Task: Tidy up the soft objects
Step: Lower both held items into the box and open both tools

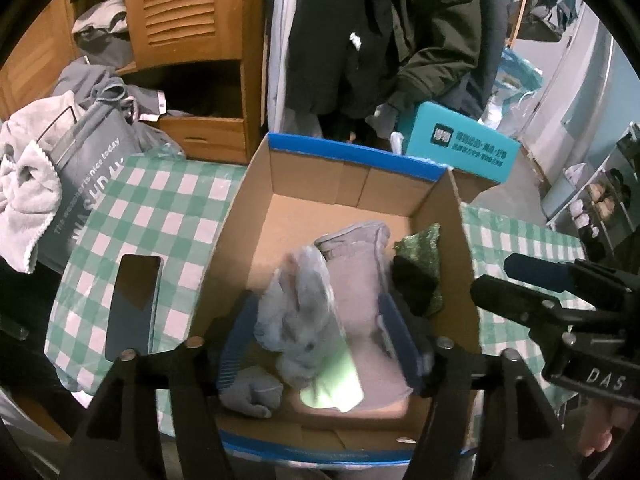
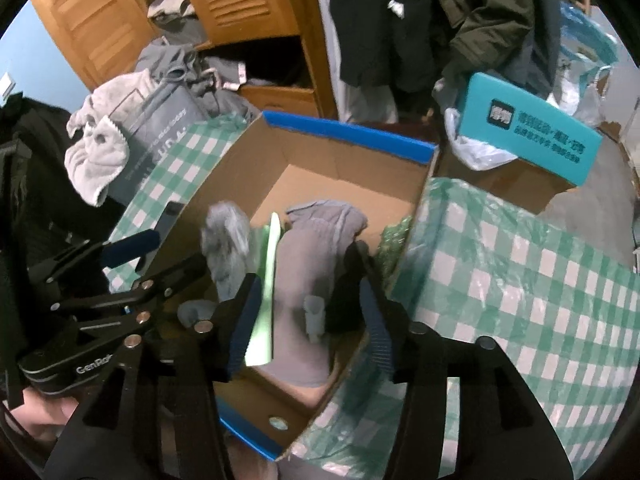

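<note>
Both tools stood open over the cardboard box (image 1: 256,216): left tool (image 1: 316,332) straddled a pale fluffy cloth (image 1: 298,312), right tool (image 2: 308,320) straddled the grey garment (image 2: 304,264); neither gripped, apparently released inside for sorting.

A brown cardboard box (image 1: 248,248) with blue-taped rims stands open on the green-and-white checked cloth, and the soft things lie inside it. A pale grey-blue fuzzy cloth (image 1: 298,312), blurred, hangs crumpled in the box's middle, between the left tool's (image 1: 320,344) parted fingers; whether they touch it cannot be told. Beneath it lies a flat grey-mauve garment (image 1: 352,264), stretched along the box floor, with a light green sheet (image 1: 340,384) showing at its near edge. A small grey wad (image 1: 250,396) sits in the near left corner. A green scouring pad (image 1: 420,252) with a dark piece (image 1: 414,286) before it leans against the right wall.
</note>
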The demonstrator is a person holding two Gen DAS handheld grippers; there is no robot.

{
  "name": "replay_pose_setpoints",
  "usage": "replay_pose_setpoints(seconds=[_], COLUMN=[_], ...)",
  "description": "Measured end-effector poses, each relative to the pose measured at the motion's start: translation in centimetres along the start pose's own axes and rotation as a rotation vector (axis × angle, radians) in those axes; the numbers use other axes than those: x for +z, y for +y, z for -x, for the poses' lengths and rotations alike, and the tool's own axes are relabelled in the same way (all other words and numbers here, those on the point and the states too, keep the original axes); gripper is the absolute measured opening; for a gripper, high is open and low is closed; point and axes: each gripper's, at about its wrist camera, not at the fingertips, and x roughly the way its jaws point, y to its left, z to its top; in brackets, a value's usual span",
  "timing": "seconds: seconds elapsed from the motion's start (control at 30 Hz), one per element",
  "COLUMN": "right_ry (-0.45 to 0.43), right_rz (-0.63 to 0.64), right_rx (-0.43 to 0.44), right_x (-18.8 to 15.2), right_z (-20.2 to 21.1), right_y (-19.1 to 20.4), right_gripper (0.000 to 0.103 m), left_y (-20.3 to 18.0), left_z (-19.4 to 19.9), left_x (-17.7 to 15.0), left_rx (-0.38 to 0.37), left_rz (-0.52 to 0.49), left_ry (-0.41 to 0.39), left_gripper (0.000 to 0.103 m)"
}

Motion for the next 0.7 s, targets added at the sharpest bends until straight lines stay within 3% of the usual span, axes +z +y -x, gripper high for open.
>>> replay_pose_setpoints(seconds=[0.2, 0.33, 0.47, 0.7], right_ry=[-0.057, -0.092, -0.125, -0.152], right_rz=[-0.022, -0.021, -0.030, -0.047], right_rx=[-0.024, -0.047, -0.059, -0.087], right_x=[-0.2, -0.5, -1.0, -2.0], right_z=[2.7, 4.3, 5.7, 7.4], right_y=[-0.8, -1.1, -1.7, -3.2], right_gripper=[0.068, 0.071, 0.072, 0.072], left_y=[-1.3, -2.6, -3.4, -4.4], left_z=[1.9, 3.2, 4.7, 6.2], left_x=[0.2, 0.4, 0.4, 0.6], left_rx=[0.005, 0.016, 0.011, -0.013], left_rz=[-0.035, -0.072, -0.084, -0.090], left_ry=[-0.054, -0.095, -0.142, -0.171], left_gripper=[0.078, 0.079, 0.086, 0.087])
